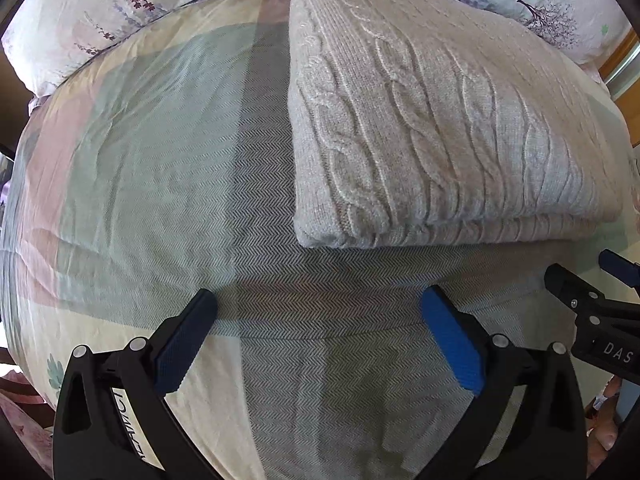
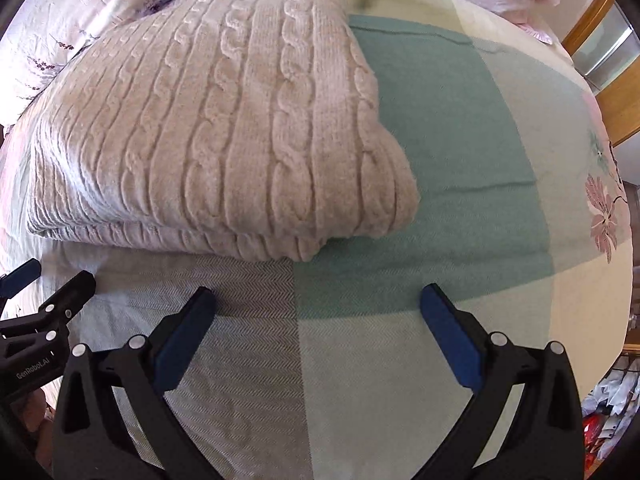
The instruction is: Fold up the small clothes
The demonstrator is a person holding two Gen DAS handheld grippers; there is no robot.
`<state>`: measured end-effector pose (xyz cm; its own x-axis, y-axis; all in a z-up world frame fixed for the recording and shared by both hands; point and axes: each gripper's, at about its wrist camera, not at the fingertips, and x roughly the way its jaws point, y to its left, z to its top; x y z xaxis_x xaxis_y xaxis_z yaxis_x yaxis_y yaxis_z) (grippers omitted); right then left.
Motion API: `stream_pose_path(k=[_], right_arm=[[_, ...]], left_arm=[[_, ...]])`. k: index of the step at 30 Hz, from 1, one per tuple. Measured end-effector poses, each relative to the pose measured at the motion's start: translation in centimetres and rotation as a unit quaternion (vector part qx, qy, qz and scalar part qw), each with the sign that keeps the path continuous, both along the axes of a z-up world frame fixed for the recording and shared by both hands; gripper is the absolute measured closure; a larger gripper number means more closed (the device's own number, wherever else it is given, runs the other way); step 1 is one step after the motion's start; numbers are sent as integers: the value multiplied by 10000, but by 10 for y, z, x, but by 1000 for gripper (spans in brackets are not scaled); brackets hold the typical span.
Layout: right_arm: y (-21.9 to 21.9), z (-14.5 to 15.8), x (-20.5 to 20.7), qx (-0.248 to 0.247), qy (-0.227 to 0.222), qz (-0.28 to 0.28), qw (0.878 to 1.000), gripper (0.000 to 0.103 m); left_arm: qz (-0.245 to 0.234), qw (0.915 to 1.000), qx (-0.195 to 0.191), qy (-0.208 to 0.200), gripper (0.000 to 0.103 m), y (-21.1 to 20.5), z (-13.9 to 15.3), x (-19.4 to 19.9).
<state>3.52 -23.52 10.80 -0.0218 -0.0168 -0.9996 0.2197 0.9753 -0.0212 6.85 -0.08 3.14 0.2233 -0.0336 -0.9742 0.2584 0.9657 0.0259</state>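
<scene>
We have the bed point(image 1: 140, 160) under everything, spread with a checked cover point(image 2: 460, 160) in green, grey and cream blocks, with floral bedding point(image 1: 100, 20) bunched at its far end. On the cover lies the cable-knit sweater point(image 1: 440, 120), pale beige, folded into a thick rectangle of several layers whose edges show along its near side; in the right wrist view it sits ahead and to the left, in the left wrist view ahead and to the right, so it lies between our two tools. We judge it soft, bulky and floppy, light for its size, with a grippy knit that will not slide but will sag and spill its layers if lifted by one corner; the near stacked edge or both near corners look the best hold. The left claw point(image 1: 320, 320) is spread wide and holds nothing, just short of the sweater; the right claw point(image 2: 318, 318) is equally wide and empty. We see no containers here.
</scene>
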Motion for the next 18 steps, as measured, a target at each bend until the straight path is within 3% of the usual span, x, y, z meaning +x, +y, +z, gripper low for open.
stream_pose_path(k=[18], right_arm=[[5, -10, 16, -15, -30, -14, 10000, 2]], left_arm=[[28, 10000, -1, 36, 1, 3, -1, 4]])
